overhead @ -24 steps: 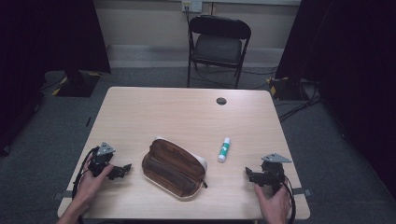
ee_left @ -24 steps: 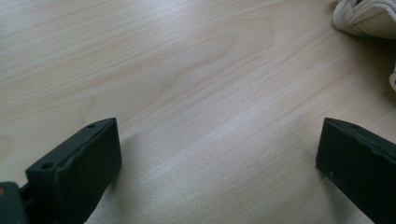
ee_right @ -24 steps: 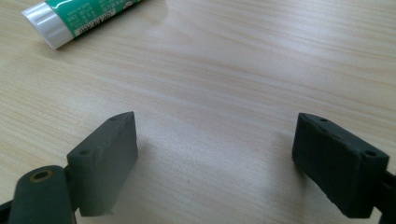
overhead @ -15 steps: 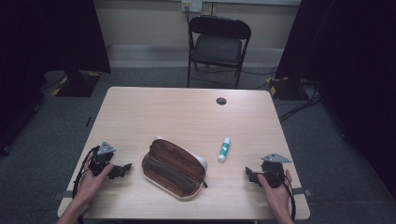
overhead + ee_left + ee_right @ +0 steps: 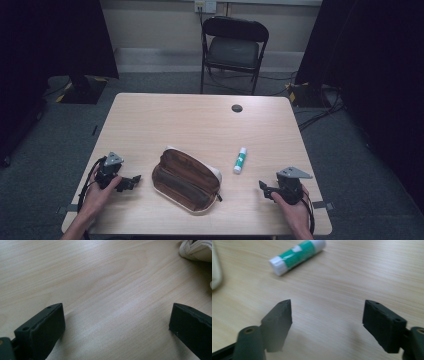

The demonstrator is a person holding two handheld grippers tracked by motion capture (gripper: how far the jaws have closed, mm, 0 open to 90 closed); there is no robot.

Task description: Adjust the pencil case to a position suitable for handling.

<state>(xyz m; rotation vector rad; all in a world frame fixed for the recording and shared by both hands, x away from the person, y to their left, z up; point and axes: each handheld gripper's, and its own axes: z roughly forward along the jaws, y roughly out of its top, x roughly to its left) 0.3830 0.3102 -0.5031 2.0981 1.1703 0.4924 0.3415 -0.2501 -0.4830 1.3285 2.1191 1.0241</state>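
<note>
A brown zipped pouch with a pale underside lies near the front middle of the wooden table. To its right lies a white and green glue stick, which also lies ahead of the jaws in the right gripper view. My left gripper rests low on the table left of the pouch, open and empty; a pale corner of the pouch is at the top right of its view. My right gripper sits near the front right, open and empty.
A small dark round disc sits near the table's far edge. A black folding chair stands behind the table. Cables run on the floor at the right. Bare wood spans the far half of the table.
The right hand and its gripper have shifted slightly on the table. The left gripper, pouch and glue stick stay where they were.
</note>
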